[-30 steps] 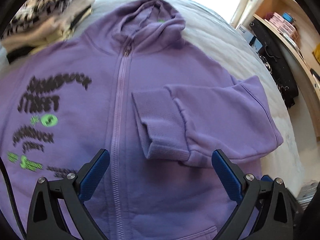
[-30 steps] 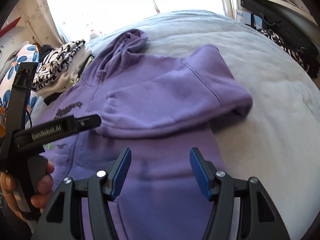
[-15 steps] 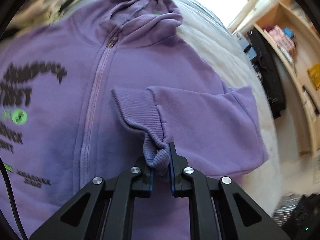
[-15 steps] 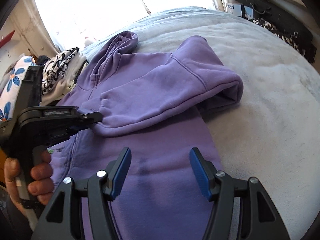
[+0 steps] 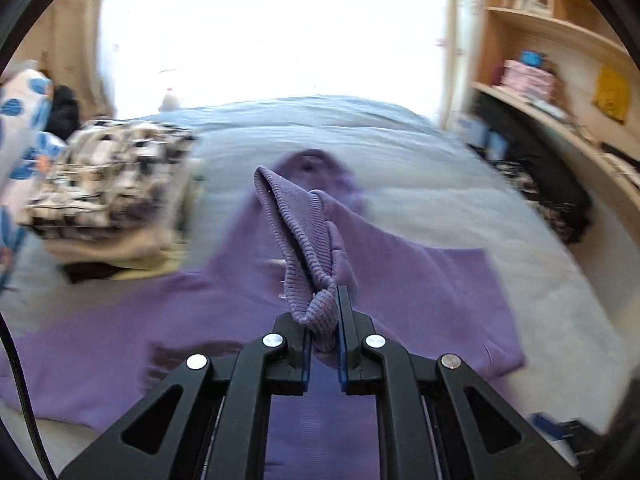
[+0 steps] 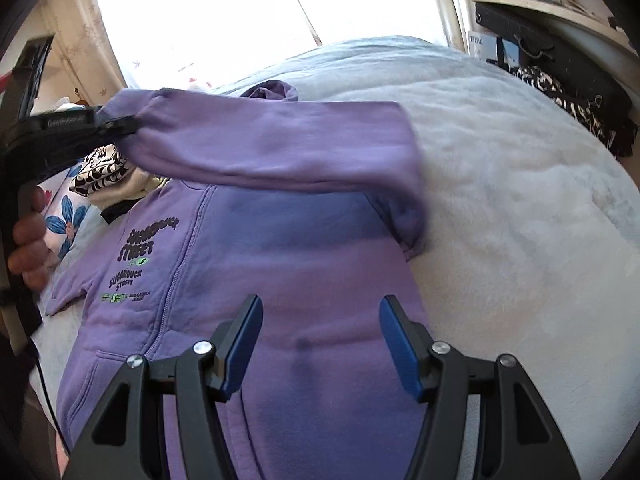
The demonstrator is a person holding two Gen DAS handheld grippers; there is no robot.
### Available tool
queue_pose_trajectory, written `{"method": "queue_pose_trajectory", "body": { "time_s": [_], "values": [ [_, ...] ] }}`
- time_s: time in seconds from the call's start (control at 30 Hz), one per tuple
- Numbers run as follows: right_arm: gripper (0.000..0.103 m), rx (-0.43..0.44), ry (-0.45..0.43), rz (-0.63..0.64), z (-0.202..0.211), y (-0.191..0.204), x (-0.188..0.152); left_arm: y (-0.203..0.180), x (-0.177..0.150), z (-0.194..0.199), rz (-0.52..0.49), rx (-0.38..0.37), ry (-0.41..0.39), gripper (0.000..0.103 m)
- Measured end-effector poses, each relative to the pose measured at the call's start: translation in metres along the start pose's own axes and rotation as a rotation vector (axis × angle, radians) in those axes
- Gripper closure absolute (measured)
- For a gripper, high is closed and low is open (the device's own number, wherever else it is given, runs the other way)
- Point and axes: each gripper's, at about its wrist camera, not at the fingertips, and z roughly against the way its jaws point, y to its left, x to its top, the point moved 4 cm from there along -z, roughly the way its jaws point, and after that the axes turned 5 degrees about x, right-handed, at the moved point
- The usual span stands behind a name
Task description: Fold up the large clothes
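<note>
A purple zip hoodie (image 6: 288, 264) with black and green print lies front up on a grey bed (image 6: 520, 200). My left gripper (image 5: 323, 320) is shut on the ribbed sleeve cuff (image 5: 304, 236) and holds it lifted above the hoodie body (image 5: 420, 300). In the right wrist view the left gripper (image 6: 120, 126) holds that sleeve (image 6: 280, 144) stretched in the air across the chest. My right gripper (image 6: 320, 344) is open and empty, low over the hoodie's lower front.
A stack of folded clothes with a black-and-white patterned top (image 5: 104, 184) sits on the bed's left side, next to a blue-flowered pillow (image 6: 64, 220). Wooden shelves (image 5: 560, 60) and dark bags (image 6: 560, 80) stand to the right. A bright window (image 5: 272, 32) is behind.
My left gripper closed on the sleeve cuff and has lifted it up and leftwards, pulling the sleeve off the hoodie's chest. My right gripper stayed open above the lower front.
</note>
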Motion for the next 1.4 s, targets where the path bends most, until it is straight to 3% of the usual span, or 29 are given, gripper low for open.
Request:
{"method": "queue_pose_trajectory", "body": {
  "time_s": [0.07,0.13,0.23,0.3,0.37,0.47,0.5,0.63,0.77,0.83,0.87,1.03,1.1,1.13,1.27,1.4],
  "values": [
    [0.042,-0.004,0.008,0.010,-0.002,0.002,0.000,0.035,-0.010,-0.015,0.027,0.064,0.040,0.095],
    [0.042,-0.006,0.029,0.016,-0.007,0.005,0.000,0.060,-0.028,-0.039,0.056,0.081,0.114,0.094],
    [0.042,0.013,0.060,0.007,-0.015,0.006,-0.001,0.089,-0.071,-0.089,0.079,0.117,0.304,0.080],
    [0.042,0.029,0.078,-0.002,-0.017,0.007,0.002,0.103,-0.090,-0.106,0.101,0.128,0.385,0.075],
    [0.042,0.034,0.084,0.007,-0.017,0.008,0.008,0.113,-0.093,-0.110,0.175,0.069,0.376,0.069],
    [0.042,0.040,0.085,0.029,-0.016,0.008,0.025,0.127,-0.084,-0.110,0.288,-0.007,0.346,0.035],
    [0.042,0.043,0.086,0.034,-0.016,0.008,0.033,0.130,-0.081,-0.111,0.311,-0.021,0.328,0.034],
    [0.042,0.058,0.082,0.027,-0.027,0.003,0.070,0.136,-0.067,-0.127,0.324,-0.052,0.331,0.034],
    [0.042,0.022,0.096,-0.037,-0.065,-0.023,0.116,0.129,-0.068,-0.144,0.287,-0.056,0.362,0.034],
    [0.042,0.028,0.134,-0.098,-0.092,-0.039,0.132,0.128,-0.071,-0.147,0.264,-0.050,0.359,0.044],
    [0.042,0.027,0.158,-0.119,-0.107,-0.046,0.139,0.126,-0.069,-0.147,0.251,-0.047,0.352,0.058],
    [0.042,0.027,0.259,-0.185,-0.168,-0.064,0.148,0.111,-0.055,-0.147,0.175,-0.031,0.302,0.094],
    [0.049,0.049,0.276,-0.211,-0.182,-0.067,0.146,0.105,-0.047,-0.145,0.151,-0.030,0.278,0.094],
    [0.073,0.036,0.271,-0.201,-0.185,-0.067,0.146,0.104,-0.044,-0.143,0.148,-0.034,0.268,0.094],
    [0.078,0.005,0.200,-0.161,-0.171,-0.068,0.147,0.101,-0.035,-0.141,0.155,-0.065,0.241,0.094],
    [0.078,0.014,0.210,-0.211,-0.183,-0.087,0.137,0.102,-0.052,-0.158,0.118,-0.002,0.286,0.093]
  ]
}}
